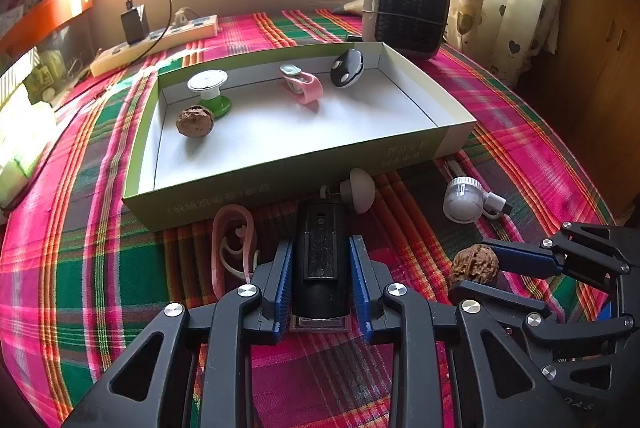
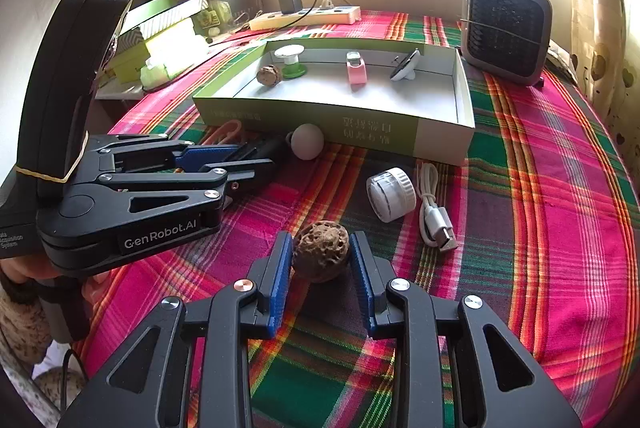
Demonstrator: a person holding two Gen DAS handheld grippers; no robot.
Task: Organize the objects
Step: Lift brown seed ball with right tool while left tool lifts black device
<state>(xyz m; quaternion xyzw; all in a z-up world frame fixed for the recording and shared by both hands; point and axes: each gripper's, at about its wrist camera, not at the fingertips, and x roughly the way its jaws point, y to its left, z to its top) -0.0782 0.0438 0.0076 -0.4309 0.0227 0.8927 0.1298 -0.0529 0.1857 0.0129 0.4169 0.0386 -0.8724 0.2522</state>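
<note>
My left gripper (image 1: 320, 244) is shut on a black oblong gadget (image 1: 320, 260) that lies on the plaid cloth just in front of the green box (image 1: 280, 168). My right gripper (image 2: 320, 240) is shut on a brown walnut (image 2: 320, 252) resting on the cloth; both blue pads touch its sides. In the left wrist view the right gripper (image 1: 474, 268) and its walnut (image 1: 475, 263) sit at the right. Inside the box lie a second walnut (image 1: 195, 122), a green-and-white spool (image 1: 209, 86), a pink clip (image 1: 303, 87) and a black-and-white gadget (image 1: 346, 68).
Loose on the cloth before the box: a pink hook (image 1: 234, 248), a beige knob (image 1: 358, 188), a white cylinder (image 2: 390, 194) and a white USB cable (image 2: 434, 216). A grey heater (image 2: 506, 28) and a power strip (image 2: 304, 16) stand behind the box.
</note>
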